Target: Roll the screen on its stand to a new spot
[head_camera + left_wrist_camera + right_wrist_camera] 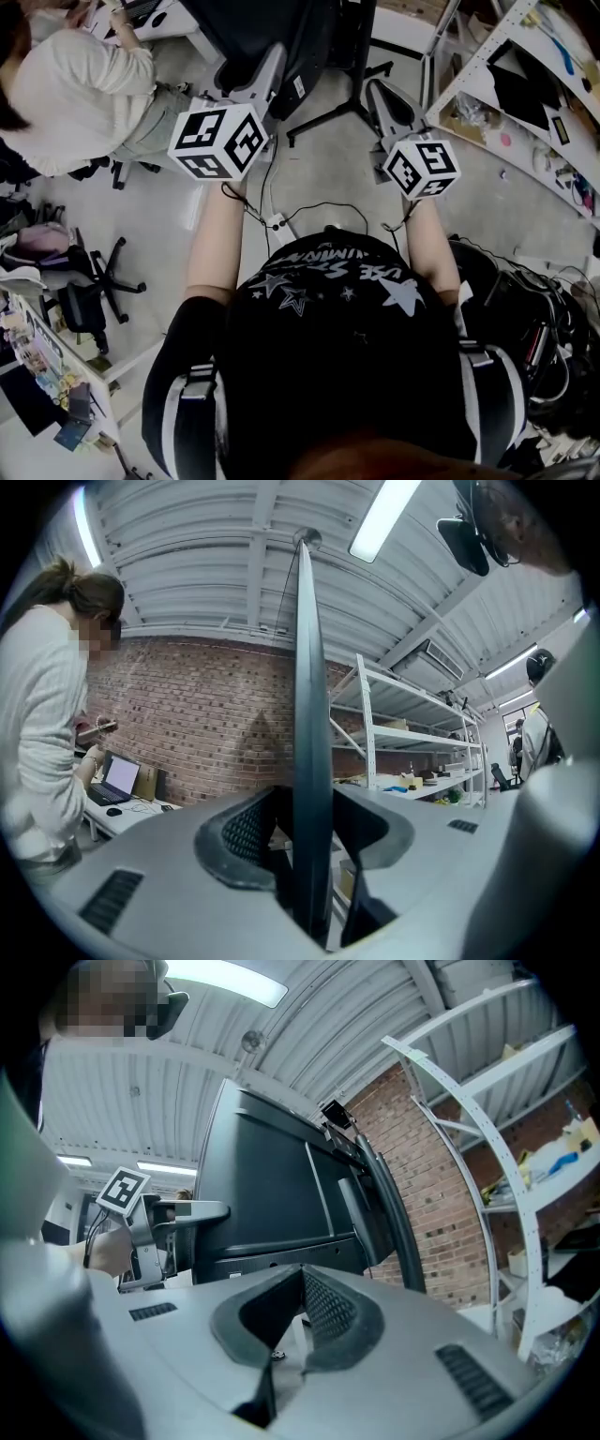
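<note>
Floor (319, 178) pale grey; brick wall (206, 724), white shelving (403, 733) beyond screen (309, 714).

Screen (310, 714) between left jaws — shelves (412, 735) rightward.

1. White capital lettering on the person's black top (370, 274), printed among white stars. One line seems to begin "USE ST"; the rest is too distorted to read.
2. Black-and-white square code patterns, without letters, on the left marker cube (217, 141) and right marker cube (422, 168).
</note>
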{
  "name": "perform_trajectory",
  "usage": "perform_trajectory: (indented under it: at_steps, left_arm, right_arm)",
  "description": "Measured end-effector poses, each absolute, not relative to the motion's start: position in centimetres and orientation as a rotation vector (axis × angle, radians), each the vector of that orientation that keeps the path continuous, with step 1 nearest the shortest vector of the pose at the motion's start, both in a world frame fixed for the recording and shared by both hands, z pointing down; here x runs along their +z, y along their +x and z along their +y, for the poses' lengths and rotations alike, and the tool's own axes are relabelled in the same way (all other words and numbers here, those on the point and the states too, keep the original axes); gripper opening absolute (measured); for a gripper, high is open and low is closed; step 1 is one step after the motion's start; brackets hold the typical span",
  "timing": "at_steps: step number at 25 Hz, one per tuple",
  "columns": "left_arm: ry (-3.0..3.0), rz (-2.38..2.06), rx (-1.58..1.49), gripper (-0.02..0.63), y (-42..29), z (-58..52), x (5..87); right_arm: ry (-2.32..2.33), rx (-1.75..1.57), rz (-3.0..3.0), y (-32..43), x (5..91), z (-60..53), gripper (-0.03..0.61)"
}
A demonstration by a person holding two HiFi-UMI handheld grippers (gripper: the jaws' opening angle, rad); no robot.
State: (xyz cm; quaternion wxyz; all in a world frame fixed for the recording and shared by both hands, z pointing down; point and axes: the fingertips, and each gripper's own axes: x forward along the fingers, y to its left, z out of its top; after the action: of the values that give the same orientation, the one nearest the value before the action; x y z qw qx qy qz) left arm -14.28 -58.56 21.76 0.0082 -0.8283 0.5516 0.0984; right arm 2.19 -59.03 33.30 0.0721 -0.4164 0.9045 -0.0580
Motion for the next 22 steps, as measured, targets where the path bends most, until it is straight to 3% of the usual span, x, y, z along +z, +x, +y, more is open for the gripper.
perform_trajectory:
  at_steps: [22]
  left_arm:
    - [-2.504,1.799,0.33,0.187,-14.4,-58.7,21.6]
  right_arm:
    - [-1.274,-0.182,2.735,1.8,33.3,-56.8,0.006]
